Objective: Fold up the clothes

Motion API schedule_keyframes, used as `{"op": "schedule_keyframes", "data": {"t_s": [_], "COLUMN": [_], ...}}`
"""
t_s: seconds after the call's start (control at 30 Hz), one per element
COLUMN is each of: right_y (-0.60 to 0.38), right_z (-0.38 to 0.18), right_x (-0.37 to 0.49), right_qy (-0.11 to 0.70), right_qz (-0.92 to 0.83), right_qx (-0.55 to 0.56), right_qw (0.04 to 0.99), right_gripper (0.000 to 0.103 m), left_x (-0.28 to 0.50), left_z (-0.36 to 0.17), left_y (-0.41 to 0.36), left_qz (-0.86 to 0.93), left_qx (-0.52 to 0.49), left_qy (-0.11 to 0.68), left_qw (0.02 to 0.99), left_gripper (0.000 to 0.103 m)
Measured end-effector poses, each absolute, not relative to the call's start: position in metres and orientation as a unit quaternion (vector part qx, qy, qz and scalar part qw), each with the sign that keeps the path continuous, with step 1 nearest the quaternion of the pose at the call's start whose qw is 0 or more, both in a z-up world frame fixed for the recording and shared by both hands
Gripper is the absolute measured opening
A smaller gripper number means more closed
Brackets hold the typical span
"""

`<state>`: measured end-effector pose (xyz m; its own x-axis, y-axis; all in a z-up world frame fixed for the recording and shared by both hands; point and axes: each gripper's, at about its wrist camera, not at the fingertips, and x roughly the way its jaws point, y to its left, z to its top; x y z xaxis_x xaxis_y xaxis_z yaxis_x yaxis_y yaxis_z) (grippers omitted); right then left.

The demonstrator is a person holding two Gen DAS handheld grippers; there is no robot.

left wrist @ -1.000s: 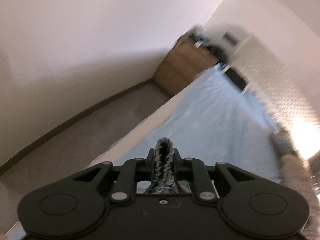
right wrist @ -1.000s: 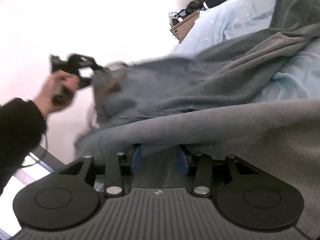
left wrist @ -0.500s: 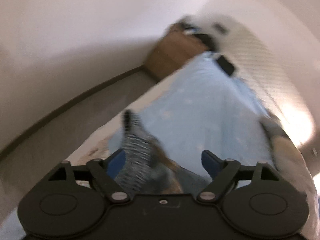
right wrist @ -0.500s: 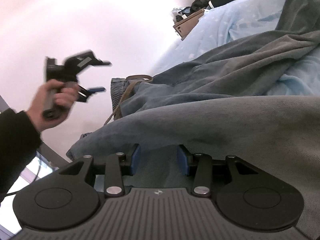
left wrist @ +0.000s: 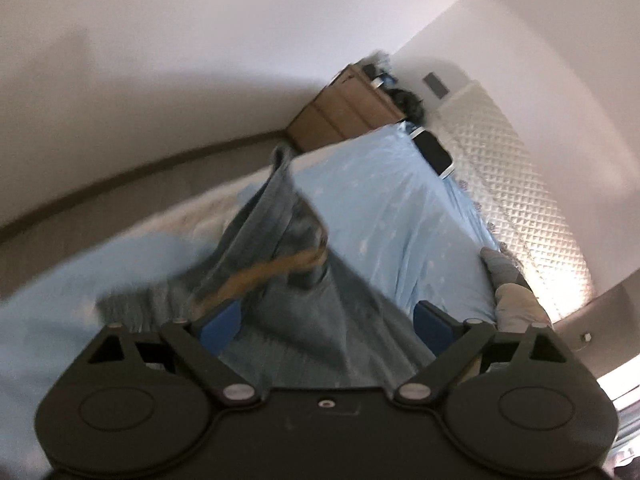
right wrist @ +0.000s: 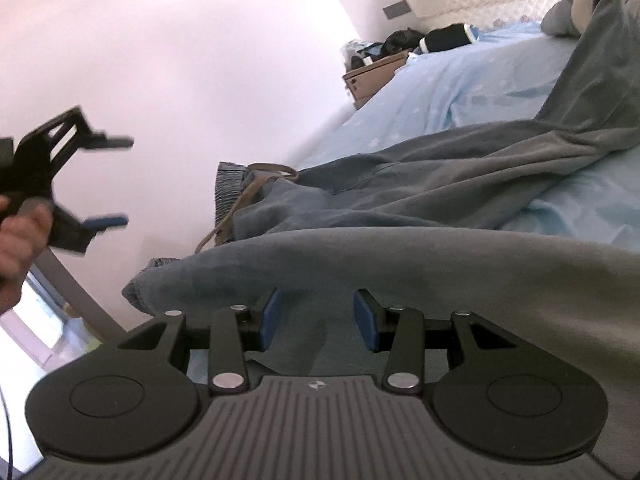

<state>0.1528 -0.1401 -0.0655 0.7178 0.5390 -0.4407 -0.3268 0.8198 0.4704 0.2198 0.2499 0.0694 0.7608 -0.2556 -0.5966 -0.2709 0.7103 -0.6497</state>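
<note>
On the light blue bed sheet (right wrist: 460, 92) lies a grey-blue pair of soft trousers (right wrist: 420, 184), spread long and wrinkled, with the ribbed waistband (right wrist: 227, 192) and a brown drawstring (right wrist: 236, 208) at about 9 o'clock in the right wrist view. My left gripper (left wrist: 326, 320) has its blue pads wide apart and pinches nothing; the cloth only lies in front of it. For my right gripper (right wrist: 316, 314) the pads stand a little apart with grey cloth between and over them. Whether they really press the cloth I cannot tell.

I judge the fabric as light, thick and very limp, like fleece. It will sag and bunch, not slip much, and it cannot break. A good place to take it is the ribbed waistband, because it is firmer than the rest, or a hem or a seam edge. The drawstring can catch on a finger, so I would avoid it.

Only the right wrist view shows the left gripper from outside, at 9 o'clock, held in a hand (right wrist: 18, 240) in the air and apart from the trousers. It shows also the full length of the garment toward 2 o'clock. The left wrist view is blurred, but it alone shows the floor (left wrist: 120, 208) beside the bed at 10 o'clock.
</note>
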Motion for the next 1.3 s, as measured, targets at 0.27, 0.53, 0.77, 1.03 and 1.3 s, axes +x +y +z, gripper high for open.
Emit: {"op": "schedule_keyframes", "data": {"t_s": [0.27, 0.53, 0.77, 1.03, 1.3], "right_y": [-0.173, -0.229, -0.285, -0.339, -0.357], "right_z": [-0.042, -0.027, -0.016, -0.036, -0.070], "right_x": [0.123, 0.058, 0.028, 0.046, 0.068], "right_qy": [0.237, 0.189, 0.193, 0.284, 0.368], "right_qz": [0.165, 0.113, -0.022, -0.084, -0.050], "right_qx": [0.188, 0.238, 0.200, 0.064, -0.049], "right_qw": [0.939, 0.946, 0.960, 0.953, 0.927], "right_gripper": [0.044, 0.050, 0.056, 0.063, 0.066], "left_x": [0.163, 0.177, 0.191, 0.159, 0.133], "left_z": [0.013, -0.037, -0.054, -0.069, -0.098], "left_y": [0.250, 0.261, 0.263, 0.286, 0.316], "left_qz": [0.032, 0.041, 0.016, -0.011, -0.045], "left_qx": [-0.447, -0.495, -0.506, -0.516, -0.556], "left_qy": [0.350, 0.361, 0.350, 0.320, 0.319], "left_qw": [0.822, 0.789, 0.788, 0.794, 0.766], "left_gripper": [0.093, 0.091, 0.028, 0.017, 0.017]}}
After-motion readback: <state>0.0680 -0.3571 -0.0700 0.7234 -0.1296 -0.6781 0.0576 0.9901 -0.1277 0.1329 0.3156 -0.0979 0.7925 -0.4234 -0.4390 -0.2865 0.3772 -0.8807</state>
